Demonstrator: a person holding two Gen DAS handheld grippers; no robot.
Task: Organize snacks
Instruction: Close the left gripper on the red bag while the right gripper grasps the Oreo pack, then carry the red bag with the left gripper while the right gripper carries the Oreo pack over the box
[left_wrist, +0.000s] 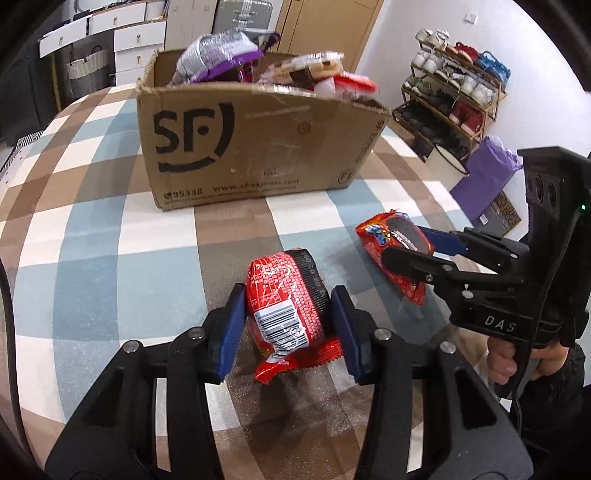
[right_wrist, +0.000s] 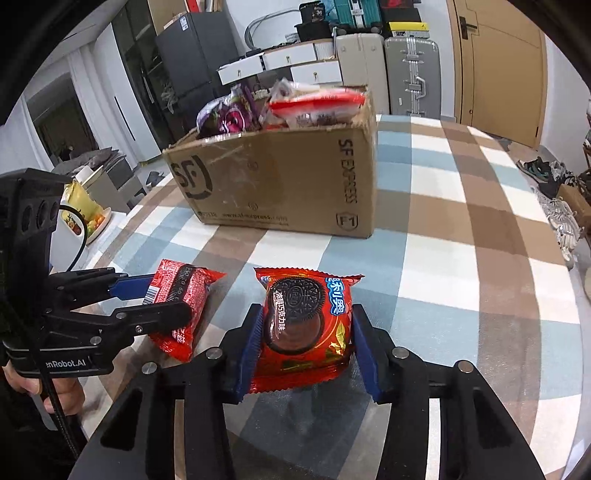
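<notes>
Two small foil snack packs lie on the checked desk (left_wrist: 110, 229) in front of the cardboard box (left_wrist: 255, 144). The left gripper (left_wrist: 288, 314) straddles the red barcode pack (left_wrist: 288, 306), fingers not quite pressing; the right gripper (right_wrist: 306, 332) pinches the Oreo pack (right_wrist: 306, 328) by its sides. Both look light, crinkly, slippery — biscuits inside crush easily, so grip gently across the padded middle.

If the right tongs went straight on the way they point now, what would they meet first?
The Oreo cookie packet already sits between the right tongs. Pushing on would probably press it into the checkered tablecloth; the SF Express cardboard box lies farther ahead.
</notes>
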